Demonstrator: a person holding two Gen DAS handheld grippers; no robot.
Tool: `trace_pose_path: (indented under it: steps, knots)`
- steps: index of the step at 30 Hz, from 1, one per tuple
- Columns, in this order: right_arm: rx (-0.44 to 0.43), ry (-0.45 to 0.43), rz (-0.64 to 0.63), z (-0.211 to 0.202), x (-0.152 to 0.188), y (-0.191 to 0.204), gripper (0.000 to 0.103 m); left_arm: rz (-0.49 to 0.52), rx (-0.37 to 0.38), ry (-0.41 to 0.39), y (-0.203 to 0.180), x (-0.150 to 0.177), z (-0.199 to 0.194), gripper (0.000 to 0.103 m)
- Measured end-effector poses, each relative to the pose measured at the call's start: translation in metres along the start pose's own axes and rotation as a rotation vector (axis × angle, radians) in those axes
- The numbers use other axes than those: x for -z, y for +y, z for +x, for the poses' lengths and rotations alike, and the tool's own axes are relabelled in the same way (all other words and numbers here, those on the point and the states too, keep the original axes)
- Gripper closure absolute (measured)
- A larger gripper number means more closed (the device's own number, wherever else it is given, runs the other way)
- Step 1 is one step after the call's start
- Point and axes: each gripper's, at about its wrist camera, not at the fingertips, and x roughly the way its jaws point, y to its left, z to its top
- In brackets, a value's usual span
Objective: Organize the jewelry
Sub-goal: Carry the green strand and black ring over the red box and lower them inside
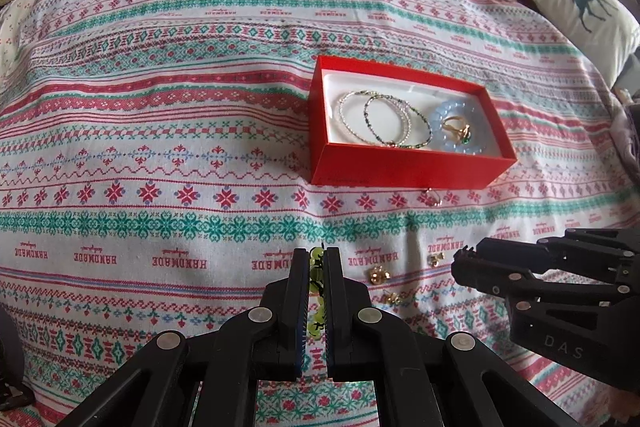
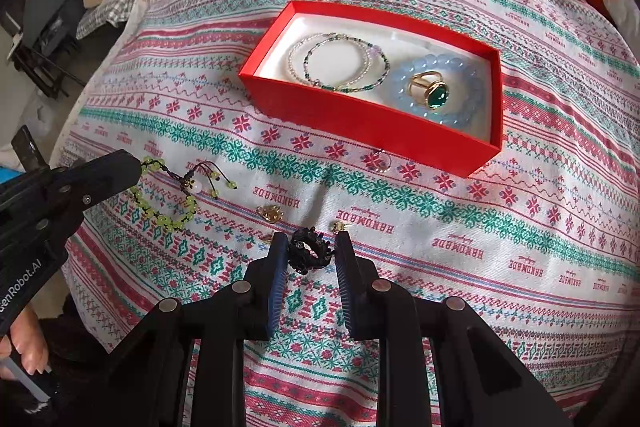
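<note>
Left tool (image 1: 316, 259) clamped on yellow-green bead bracelet (image 2: 168, 205); right tool (image 2: 311, 241) pinching black ring (image 2: 309, 250) above patterned bedspread (image 2: 460, 247). Gold earrings (image 1: 378, 274) scattered nearby. Red box (image 2: 360, 119) beyond, holding bracelets and green-stone ring (image 2: 430, 89).

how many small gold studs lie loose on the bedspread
3 small gold studs on the patterned fabric bedspread: left, right, nearest the camera. More may be hidden.

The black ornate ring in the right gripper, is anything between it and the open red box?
Nothing visible blocks it: between the black ornate ring and the open red box lies only patterned cloth, with one small hoop lying flat.
</note>
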Motion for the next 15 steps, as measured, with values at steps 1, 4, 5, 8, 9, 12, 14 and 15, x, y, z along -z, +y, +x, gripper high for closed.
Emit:
trace_pose_path:
  steps: [1,4,5,8,9,12,14,15]
  knots:
    - [-0.002,-0.006,0.006,-0.005,0.0,-0.007,0.077,-0.002,0.004,-0.005,-0.002,-0.002,-0.001,0.102]
    - [-0.006,-0.03,0.027,-0.016,-0.003,-0.018,0.077,-0.008,0.024,-0.028,-0.008,-0.007,-0.005,0.102]
    - [-0.007,-0.038,0.035,-0.019,-0.005,-0.021,0.077,-0.008,0.032,-0.038,-0.011,-0.009,-0.007,0.102]
    - [-0.016,-0.059,0.066,-0.027,-0.009,-0.032,0.077,-0.01,0.056,-0.072,-0.019,-0.015,-0.013,0.102]
    - [-0.018,-0.065,0.076,-0.029,-0.011,-0.035,0.077,-0.01,0.063,-0.083,-0.021,-0.018,-0.014,0.102]
    - [-0.027,-0.08,0.109,-0.036,-0.014,-0.047,0.077,-0.008,0.084,-0.114,-0.029,-0.026,-0.017,0.102]
    - [-0.035,-0.088,0.131,-0.04,-0.016,-0.055,0.077,-0.011,0.097,-0.13,-0.035,-0.031,-0.017,0.102]
    - [-0.038,-0.091,0.141,-0.041,-0.017,-0.059,0.077,-0.014,0.105,-0.135,-0.038,-0.034,-0.016,0.102]
